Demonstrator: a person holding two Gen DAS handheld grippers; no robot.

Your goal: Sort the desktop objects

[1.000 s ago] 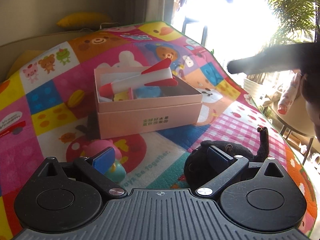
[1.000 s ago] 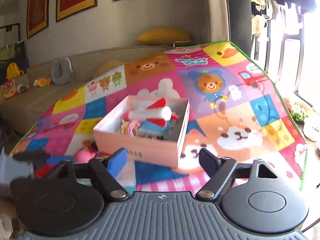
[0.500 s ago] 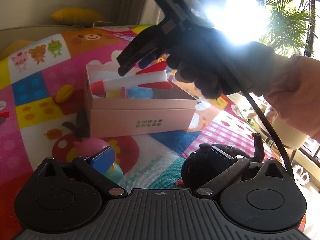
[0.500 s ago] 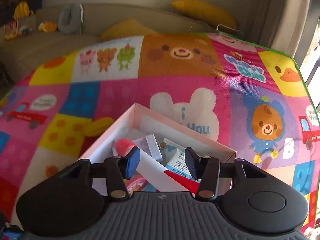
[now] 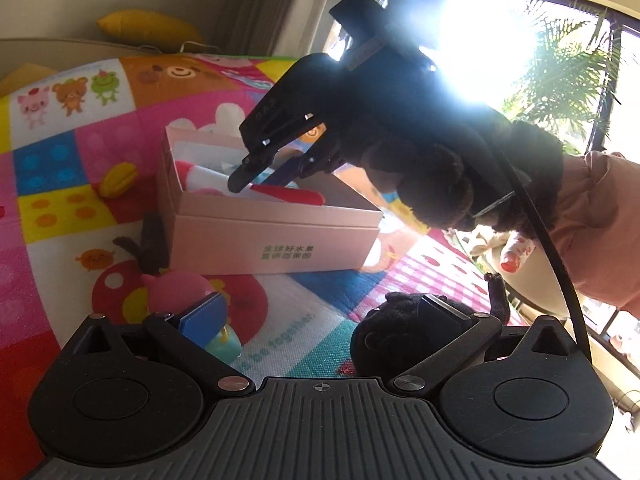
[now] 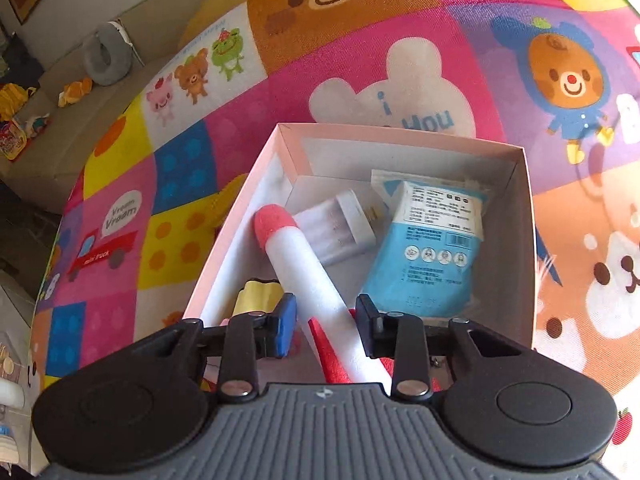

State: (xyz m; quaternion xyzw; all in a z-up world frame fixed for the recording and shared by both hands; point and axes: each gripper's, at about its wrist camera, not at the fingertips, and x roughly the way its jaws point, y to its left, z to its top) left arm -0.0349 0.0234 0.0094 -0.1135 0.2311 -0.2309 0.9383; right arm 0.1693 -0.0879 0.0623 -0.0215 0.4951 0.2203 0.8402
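A pink box point(image 5: 276, 236) stands on the colourful play mat point(image 5: 68, 184). In the right wrist view the box point(image 6: 524, 240) holds a white foam rocket point(image 6: 304, 268) with a red tip, a blue packet point(image 6: 428, 252), a white charger point(image 6: 344, 228) and a yellow item point(image 6: 256, 296). My right gripper point(image 6: 326, 320) is open, its fingers on either side of the rocket's body, not touching. In the left wrist view the right gripper point(image 5: 260, 172) reaches down into the box. My left gripper point(image 5: 320, 316) is open and empty, low over the mat, between a pink and teal toy point(image 5: 180, 292) and a black plush toy point(image 5: 384, 328).
A small dark object point(image 5: 152, 240) lies by the box's left side. A beige sofa point(image 6: 52, 80) with a grey neck pillow point(image 6: 106, 54) is behind the mat. A window and a plant point(image 5: 560, 72) are at the right.
My right gripper has come from the mat's near side over the box and dropped into it, its fingers now on either side of the rocket. The left gripper has barely moved.
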